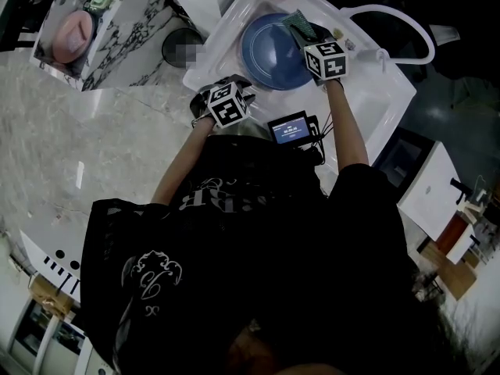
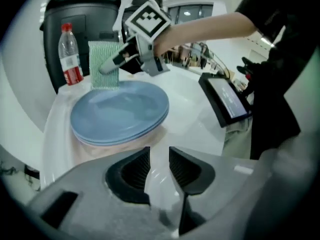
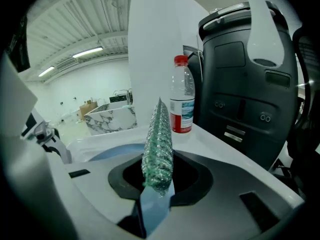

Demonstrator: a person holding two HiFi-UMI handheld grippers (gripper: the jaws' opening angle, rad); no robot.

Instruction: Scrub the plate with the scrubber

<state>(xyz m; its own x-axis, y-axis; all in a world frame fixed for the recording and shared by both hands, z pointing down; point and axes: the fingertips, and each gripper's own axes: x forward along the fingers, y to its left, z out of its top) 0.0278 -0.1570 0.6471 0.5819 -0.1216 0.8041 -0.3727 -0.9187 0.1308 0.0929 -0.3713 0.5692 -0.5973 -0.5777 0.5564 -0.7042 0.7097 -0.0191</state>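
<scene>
A blue plate (image 1: 273, 49) (image 2: 120, 111) lies on the white counter (image 1: 375, 92); it looks like a stack of two. My right gripper (image 1: 306, 36) (image 3: 157, 176) is shut on a green scrubber (image 3: 158, 144) (image 2: 104, 66), which it holds upright at the plate's far edge. The scrubber's lower edge is at the plate's rim; I cannot tell whether they touch. My left gripper (image 1: 234, 92) (image 2: 159, 156) hovers at the plate's near side, its jaws a narrow gap apart with nothing between them. A strip of the plate (image 3: 107, 151) shows behind the right jaws.
A red-capped water bottle (image 2: 70, 56) (image 3: 182, 101) stands just beyond the plate, with a black machine (image 2: 75, 14) (image 3: 245, 79) behind it. A small device with a lit screen (image 1: 289, 127) (image 2: 227, 101) sits near the person's body. A marble block (image 1: 117, 30) holding a pink item (image 1: 66, 36) stands at far left.
</scene>
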